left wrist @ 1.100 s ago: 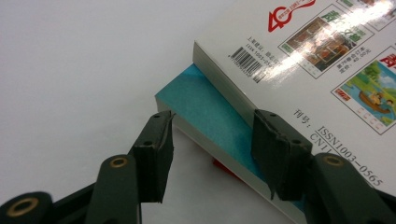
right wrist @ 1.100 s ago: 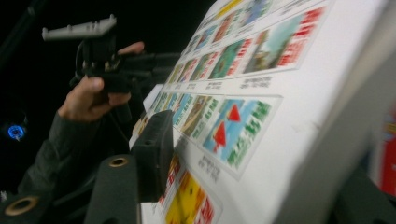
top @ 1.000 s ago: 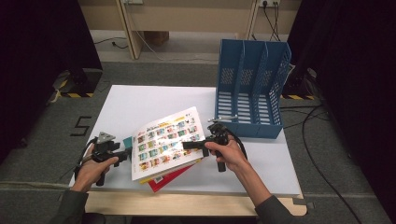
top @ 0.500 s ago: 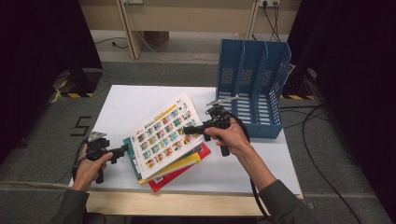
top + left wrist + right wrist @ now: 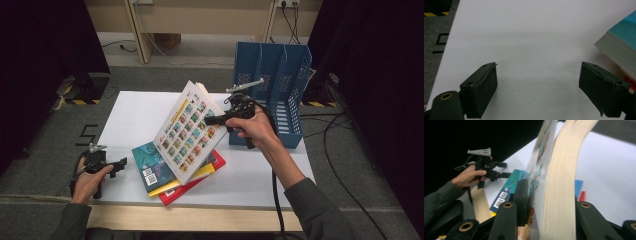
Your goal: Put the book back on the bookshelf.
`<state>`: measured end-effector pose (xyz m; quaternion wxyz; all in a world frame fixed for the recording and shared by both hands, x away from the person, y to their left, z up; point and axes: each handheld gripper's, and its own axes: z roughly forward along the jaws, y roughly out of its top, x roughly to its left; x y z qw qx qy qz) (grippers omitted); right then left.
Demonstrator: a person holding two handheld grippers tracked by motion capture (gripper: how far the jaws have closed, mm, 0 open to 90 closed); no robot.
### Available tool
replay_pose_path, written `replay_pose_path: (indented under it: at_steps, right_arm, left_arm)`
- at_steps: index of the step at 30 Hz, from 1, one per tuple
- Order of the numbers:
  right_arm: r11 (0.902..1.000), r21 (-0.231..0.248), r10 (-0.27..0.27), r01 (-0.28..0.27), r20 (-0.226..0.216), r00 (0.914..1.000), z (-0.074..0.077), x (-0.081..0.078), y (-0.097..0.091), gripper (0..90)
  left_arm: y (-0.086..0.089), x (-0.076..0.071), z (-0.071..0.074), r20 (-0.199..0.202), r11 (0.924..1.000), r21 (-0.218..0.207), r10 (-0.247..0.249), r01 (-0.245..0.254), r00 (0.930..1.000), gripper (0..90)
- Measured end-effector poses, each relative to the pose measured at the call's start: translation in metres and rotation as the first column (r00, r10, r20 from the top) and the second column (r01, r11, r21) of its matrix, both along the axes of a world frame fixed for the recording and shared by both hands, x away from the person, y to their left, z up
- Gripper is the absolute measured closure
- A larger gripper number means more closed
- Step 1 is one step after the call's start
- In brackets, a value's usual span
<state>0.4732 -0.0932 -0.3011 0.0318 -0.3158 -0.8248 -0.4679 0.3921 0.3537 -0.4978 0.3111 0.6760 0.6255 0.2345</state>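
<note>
The picture book (image 5: 190,131) is tilted up off the stack of books (image 5: 172,175) near the middle of the white surface (image 5: 135,115), its lower corner by the stack. At the near left, the left gripper (image 5: 119,163) rests low over the surface, jaws spread with nothing between them, just left of the teal book (image 5: 150,160). Farther right, the right gripper (image 5: 212,120) pinches the picture book's right edge, its jaws having just been closing on the pages. The blue file rack (image 5: 272,75) stands at the far right.

The white picture-grid book (image 5: 189,131) tilts steeply up off the stacked books (image 5: 165,180), pages bowed.
</note>
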Motion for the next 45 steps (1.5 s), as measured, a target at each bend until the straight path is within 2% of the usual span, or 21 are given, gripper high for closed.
replay_pose_path:
  at_steps: [2,3,5,6,8,10,16,25,33,35,37,43,45]
  right_arm:
    - [0.9996,-0.027,-0.003,0.004,0.017,0.9999,0.009,0.0,0.0,68.9]
    - [0.9996,-0.027,-0.003,0.004,0.017,0.9999,0.009,0.0,0.0,68.9]
    - [0.9984,-0.055,-0.007,0.009,0.045,0.999,0.021,0.001,0.0,70.3]
    - [0.996,-0.087,-0.015,0.022,0.078,0.9969,0.031,0.001,0.001,71.5]
    - [0.995,-0.097,-0.017,0.025,0.086,0.9962,0.034,0.001,0.002,71.9]
    - [0.9912,-0.132,-0.002,0.017,0.117,0.9932,0.041,-0.002,0.005,72.5]
    - [0.9844,-0.176,0.029,-0.001,0.159,0.9868,0.046,-0.011,0.017,72.6]
    - [0.9791,-0.203,0.019,0.007,0.127,0.9917,0.048,-0.01,0.021,72.1]
    - [0.9765,-0.214,-0.011,0.029,0.085,0.9963,0.045,-0.005,0.022,71.5]
    - [0.9724,-0.231,-0.015,0.035,0.087,0.9961,0.044,-0.004,0.024,71.1]
    - [0.9658,-0.256,-0.015,0.043,0.11,0.9938,0.045,-0.003,0.027,71.0]
    - [0.9691,-0.238,-0.037,0.066,0.123,0.9918,0.046,0.001,0.025,72.5]
    - [0.9683,-0.243,-0.026,0.059,0.136,0.9904,0.05,0.002,0.026,73.7]
  left_arm:
    - [-0.002,0.0,-0.002,0.003,0.9995,0.029,-0.009,0.009,1.0,13.9]
    - [-0.002,0.0,-0.002,0.003,0.9995,0.029,-0.009,0.009,1.0,13.7]
    - [-0.005,0.0,-0.003,0.006,0.9982,0.058,-0.016,0.016,0.9999,13.1]
    - [-0.005,0.0,-0.004,0.008,0.9982,0.057,-0.017,0.017,0.9998,12.8]
    - [-0.004,0.0,-0.004,0.014,0.9984,0.054,-0.019,0.018,0.9997,12.3]
    - [-0.004,-0.001,-0.005,0.019,0.9985,0.052,-0.02,0.019,0.9996,12.0]
    - [-0.004,-0.001,-0.005,0.02,0.9982,0.057,-0.019,0.017,0.9996,11.6]
    - [-0.005,-0.001,-0.006,0.021,0.9981,0.059,-0.019,0.017,0.9996,11.1]
    - [-0.005,0.0,-0.006,0.022,0.9982,0.058,-0.017,0.016,0.9996,10.8]
    - [-0.005,0.0,-0.006,0.021,0.9982,0.057,-0.019,0.018,0.9996,10.7]
    - [-0.005,0.0,-0.006,0.022,0.9982,0.057,-0.019,0.018,0.9996,10.7]
    - [-0.004,0.0,-0.006,0.022,0.9982,0.056,-0.021,0.02,0.9995,10.5]
    - [-0.004,0.0,-0.006,0.023,0.9983,0.055,-0.022,0.02,0.9995,10.5]
